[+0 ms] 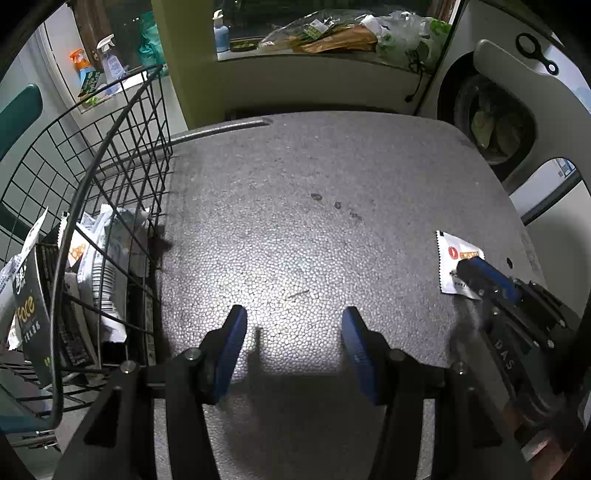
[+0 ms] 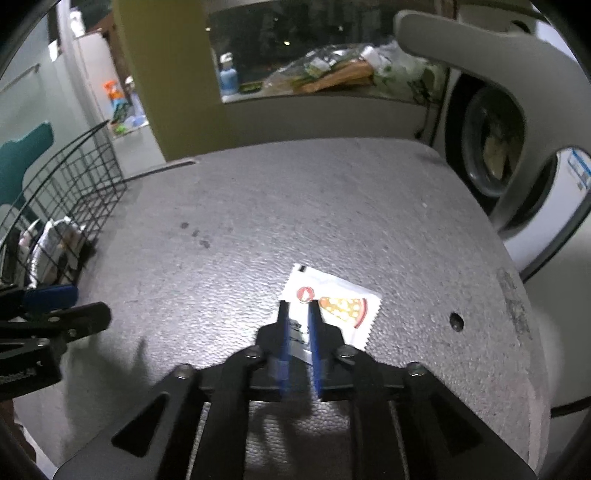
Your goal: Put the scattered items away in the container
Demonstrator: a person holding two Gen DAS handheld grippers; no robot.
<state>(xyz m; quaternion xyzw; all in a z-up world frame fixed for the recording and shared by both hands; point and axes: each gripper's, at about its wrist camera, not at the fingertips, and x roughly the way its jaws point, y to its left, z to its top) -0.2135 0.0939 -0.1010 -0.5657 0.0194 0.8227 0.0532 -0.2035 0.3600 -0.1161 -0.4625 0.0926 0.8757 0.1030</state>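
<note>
A white sachet with a pizza-slice picture [image 2: 332, 301] lies on the grey foam table top; it also shows in the left wrist view [image 1: 456, 258]. My right gripper [image 2: 298, 308] sits over its near left corner, jaws narrowed around the sachet's edge with a small gap still between them. My left gripper [image 1: 293, 319] is open and empty above the middle of the table. The black wire basket [image 1: 122, 158] stands at the table's left and holds several packets and a tissue pack [image 1: 31, 302].
A white chair [image 2: 509, 122] stands close at the right of the table top [image 1: 295, 206]. A windowsill behind holds bags [image 1: 347, 35] and a bottle [image 1: 221, 31]. Spray bottles [image 1: 98, 62] stand at far left.
</note>
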